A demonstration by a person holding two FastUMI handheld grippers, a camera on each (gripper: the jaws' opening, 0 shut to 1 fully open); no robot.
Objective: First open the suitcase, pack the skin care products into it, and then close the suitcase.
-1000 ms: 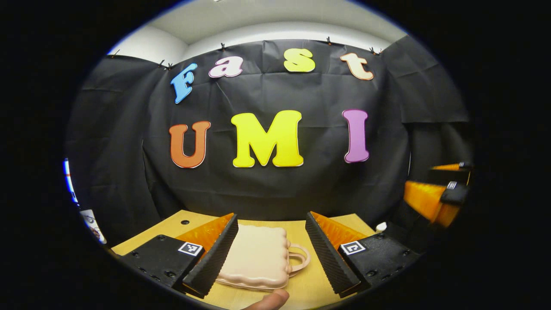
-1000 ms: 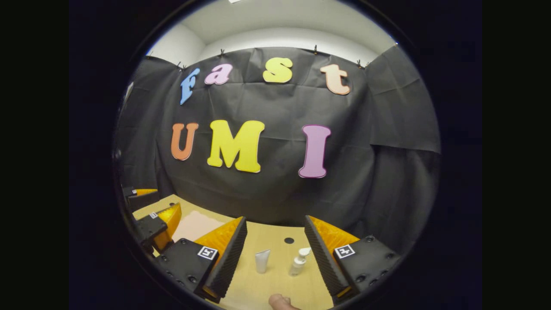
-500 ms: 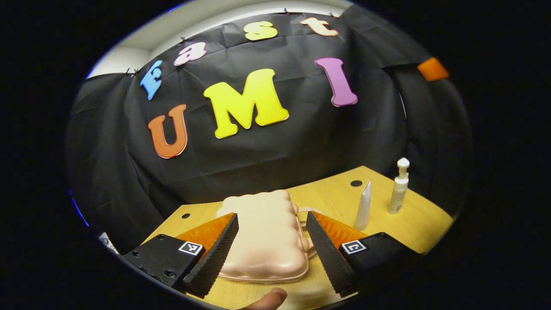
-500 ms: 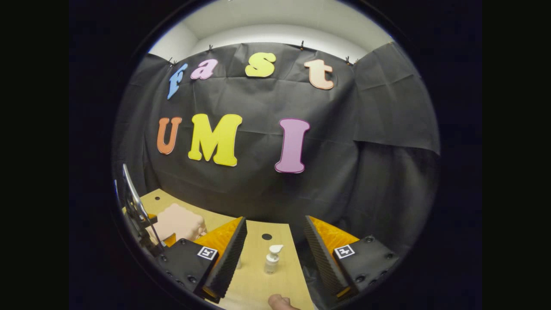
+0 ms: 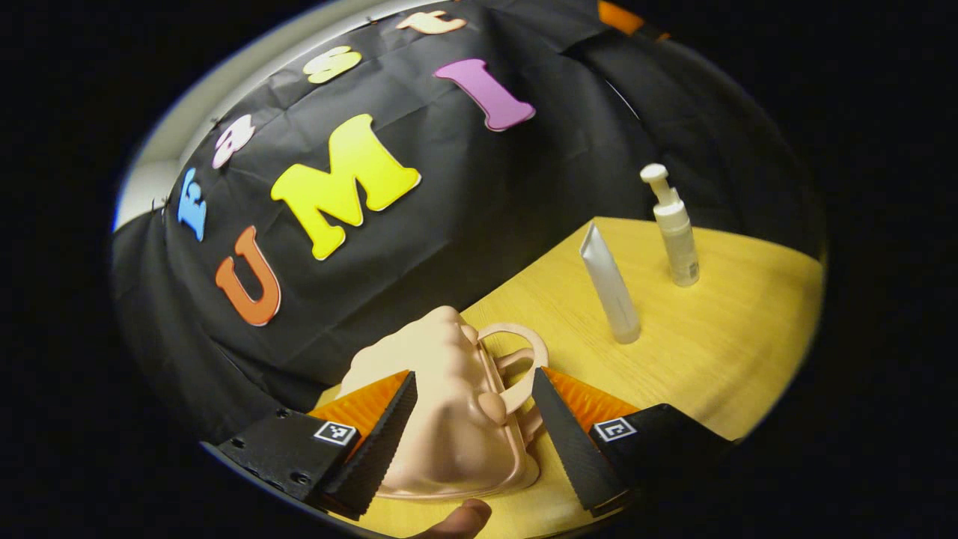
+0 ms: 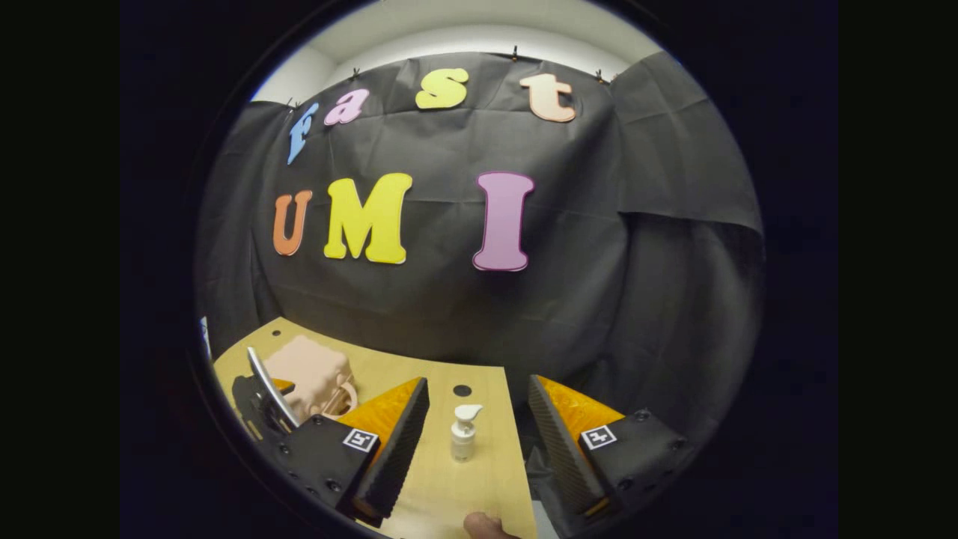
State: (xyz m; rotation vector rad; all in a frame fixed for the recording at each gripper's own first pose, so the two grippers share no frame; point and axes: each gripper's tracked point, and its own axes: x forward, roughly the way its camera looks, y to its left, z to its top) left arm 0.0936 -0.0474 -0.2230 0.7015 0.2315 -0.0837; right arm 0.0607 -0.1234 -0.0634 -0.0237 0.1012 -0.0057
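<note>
Down on the wooden table, the closed pink suitcase lies between the spread fingers of the left gripper, apparently untouched by either. Beyond it stand a white tube and a pump bottle. The right gripper hovers spread wide, the pump bottle framed between its fingers, farther off.

**Wooden surface and what sits on it**

The light wooden surface carries a closed pale pink suitcase. Well apart from the suitcase, on its handle side, a white tube stands upright on its cap, with a pump bottle just beyond the tube.
</note>
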